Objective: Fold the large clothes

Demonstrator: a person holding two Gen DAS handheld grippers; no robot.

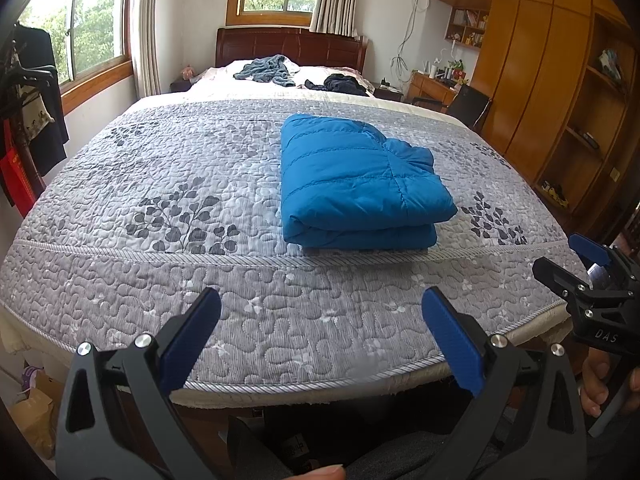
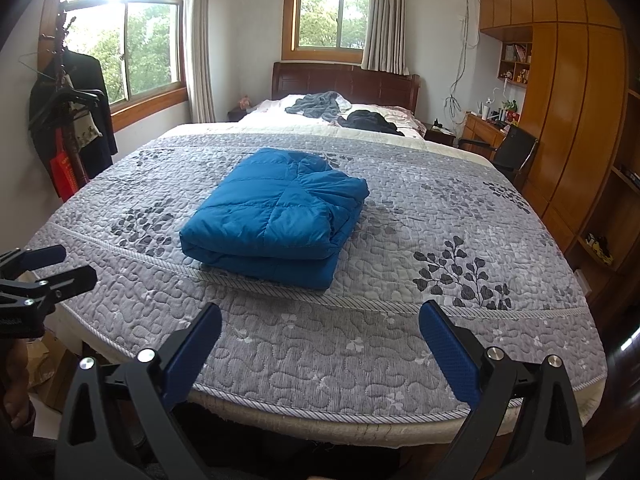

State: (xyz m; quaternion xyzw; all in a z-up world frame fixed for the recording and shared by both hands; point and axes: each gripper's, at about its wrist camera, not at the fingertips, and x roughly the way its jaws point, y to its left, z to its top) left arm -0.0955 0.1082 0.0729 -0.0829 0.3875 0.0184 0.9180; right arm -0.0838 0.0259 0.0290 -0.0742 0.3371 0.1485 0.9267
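A blue quilted jacket (image 1: 356, 184) lies folded into a thick rectangle on the grey patterned bedspread (image 1: 168, 264), a little back from the foot of the bed. The right wrist view has the same folded jacket (image 2: 276, 216) left of centre. My left gripper (image 1: 322, 312) hovers open over the bed's near edge, short of the jacket, nothing between its blue pads. My right gripper (image 2: 320, 328) is also open and empty, held at the near edge. Each gripper shows at the side of the other's view: the right gripper (image 1: 592, 264) and the left gripper (image 2: 48, 264).
Two crumpled dark garments (image 1: 268, 68) (image 1: 344, 84) lie near the pillows by the headboard. A wooden wardrobe with shelves (image 1: 560, 80) lines the right wall. A coat rack with hanging clothes (image 1: 28, 112) stands left. A desk and chair (image 1: 464, 100) stand at the back right.
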